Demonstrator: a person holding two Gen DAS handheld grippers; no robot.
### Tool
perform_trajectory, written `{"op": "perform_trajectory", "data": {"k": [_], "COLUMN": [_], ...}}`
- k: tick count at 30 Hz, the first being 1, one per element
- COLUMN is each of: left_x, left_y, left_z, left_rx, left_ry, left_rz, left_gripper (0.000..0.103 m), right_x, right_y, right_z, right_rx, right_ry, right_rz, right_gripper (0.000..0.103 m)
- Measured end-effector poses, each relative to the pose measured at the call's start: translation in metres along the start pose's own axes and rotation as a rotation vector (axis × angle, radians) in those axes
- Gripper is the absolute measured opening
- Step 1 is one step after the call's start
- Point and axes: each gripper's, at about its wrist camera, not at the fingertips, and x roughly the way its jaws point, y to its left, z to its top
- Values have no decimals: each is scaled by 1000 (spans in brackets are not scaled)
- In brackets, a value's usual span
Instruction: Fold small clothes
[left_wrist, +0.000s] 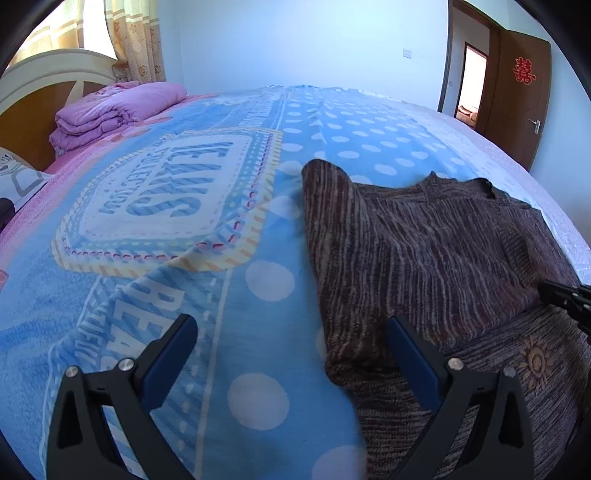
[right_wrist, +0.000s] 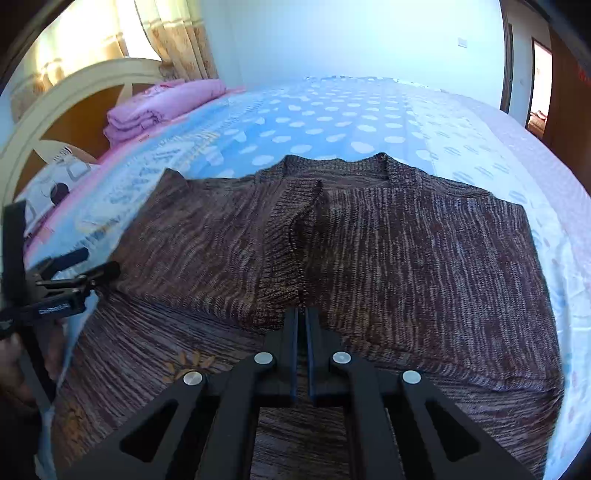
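A brown striped knit sweater (right_wrist: 406, 251) lies flat on the blue dotted bedspread (left_wrist: 207, 236), with both sleeves folded in over the body and meeting at a ridge down the middle. It also shows in the left wrist view (left_wrist: 436, 243). My left gripper (left_wrist: 291, 325) is open and empty above the sweater's left edge, seen too in the right wrist view (right_wrist: 85, 266). My right gripper (right_wrist: 302, 314) has its jaws closed at the near end of the folded sleeve cuffs; whether cloth is pinched is hidden. Its tip shows in the left wrist view (left_wrist: 565, 295).
A folded pink quilt (left_wrist: 110, 110) lies by the headboard (right_wrist: 74, 96) at the far left. A pillow (left_wrist: 22, 177) lies beside it. Curtains (left_wrist: 136, 37) hang behind. A brown door (left_wrist: 517, 88) stands open at the far right.
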Motion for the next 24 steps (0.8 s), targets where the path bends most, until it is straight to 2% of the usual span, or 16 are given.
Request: {"op": "perform_trajectory", "data": {"k": [2, 3, 7, 8, 10, 13, 16, 18, 19, 20, 22, 24], "left_x": [-1, -3, -12, -15, -17, -6, 8, 17, 23, 32, 51, 50], "left_y": [0, 0, 6, 6, 2, -10, -19, -15, -10, -5, 4, 14], "left_z": [0, 0, 5, 8, 16, 31, 46, 55, 57, 57, 53, 51], "left_rx": [0, -2, -28, -28, -11, 38, 81, 55, 35, 20, -9, -63], "left_ry": [-2, -13, -37, -57, -84, -70, -66, -61, -50, -19, 69, 72], "left_rz": [4, 8, -16, -17, 13, 28, 90, 145, 178, 216, 241, 206], "left_gripper": [103, 103, 103, 103, 103, 103, 103, 103, 103, 103, 103, 103], "right_x": [-14, -21, -34, -34, -29, -16, 16, 33, 39, 42, 39, 32], "right_y": [-7, -13, -50, -56, -58, -29, 0, 8, 12, 16, 19, 15], "right_z": [1, 3, 14, 17, 24, 39, 56, 60, 61, 61, 57, 53], "right_rx": [8, 12, 40, 41, 46, -40, -66, -46, -50, -66, -84, -84], "right_ry": [-43, -62, -71, -67, -45, -35, 30, 56, 60, 55, 24, -9], "right_rz": [16, 6, -146, -149, -99, -24, 23, 18, 3, -30, -68, -103], "right_gripper": [19, 22, 24, 24, 24, 25, 44, 44, 33, 3, 3, 3]}}
